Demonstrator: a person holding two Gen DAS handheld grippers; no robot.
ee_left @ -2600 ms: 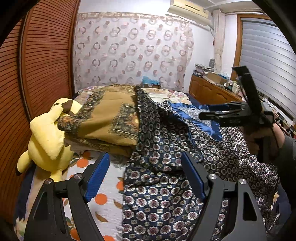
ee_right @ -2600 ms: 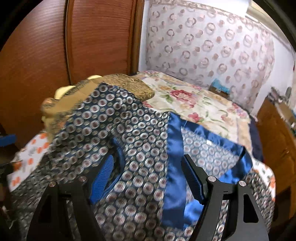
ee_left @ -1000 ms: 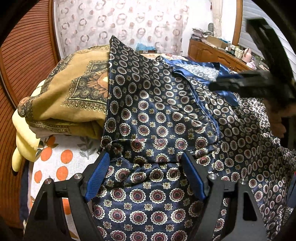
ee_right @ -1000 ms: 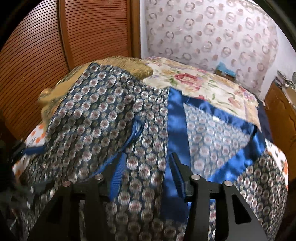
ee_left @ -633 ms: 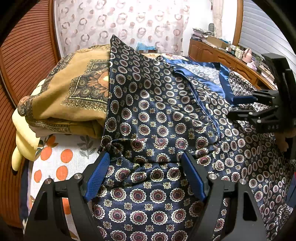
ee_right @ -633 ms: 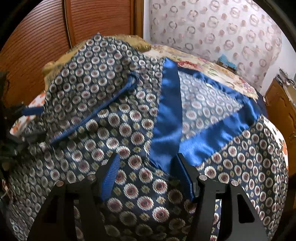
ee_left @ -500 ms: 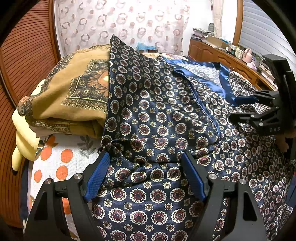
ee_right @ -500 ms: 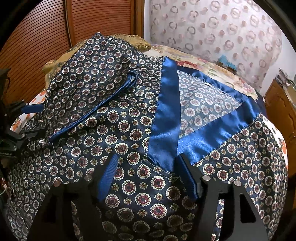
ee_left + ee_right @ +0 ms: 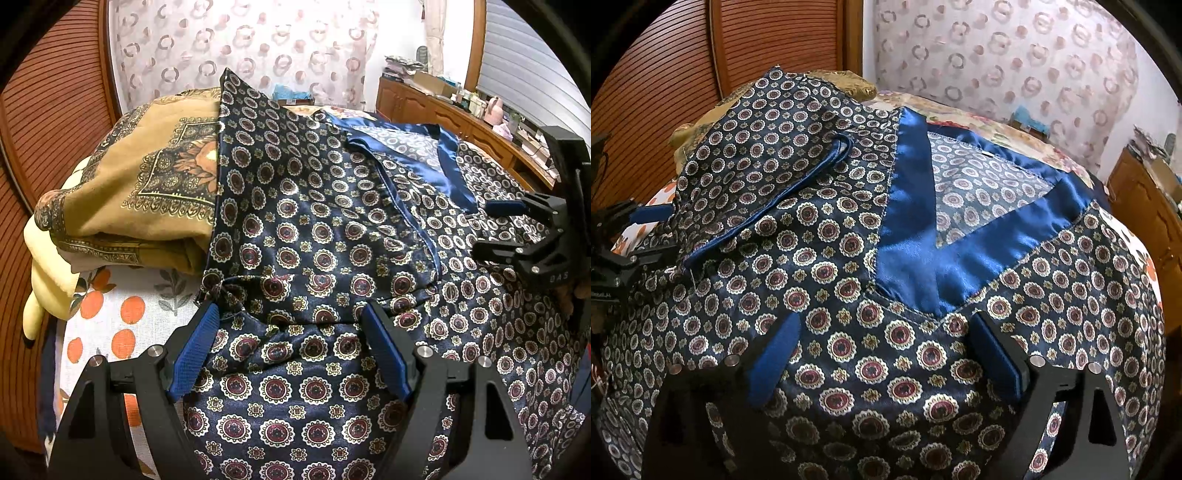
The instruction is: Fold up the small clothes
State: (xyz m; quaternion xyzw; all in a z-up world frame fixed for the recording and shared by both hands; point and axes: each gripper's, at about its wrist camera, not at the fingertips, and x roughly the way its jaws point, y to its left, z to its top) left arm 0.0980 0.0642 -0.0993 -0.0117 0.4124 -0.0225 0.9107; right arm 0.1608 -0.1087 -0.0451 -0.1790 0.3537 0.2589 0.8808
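Lying spread over the bed (image 9: 147, 295), the navy satin pajama top (image 9: 314, 229) has one sleeve folded across its front – an early fold, most still to do. The left gripper (image 9: 288, 339) and right gripper (image 9: 882, 350) both hover with jaws spread, holding nothing. A tan folded blanket (image 9: 147, 192) sits at the bed's left edge – no containers visible.

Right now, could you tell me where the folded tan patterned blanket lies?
In the left wrist view, the tan patterned blanket lies upper left, beside the navy satin garment.
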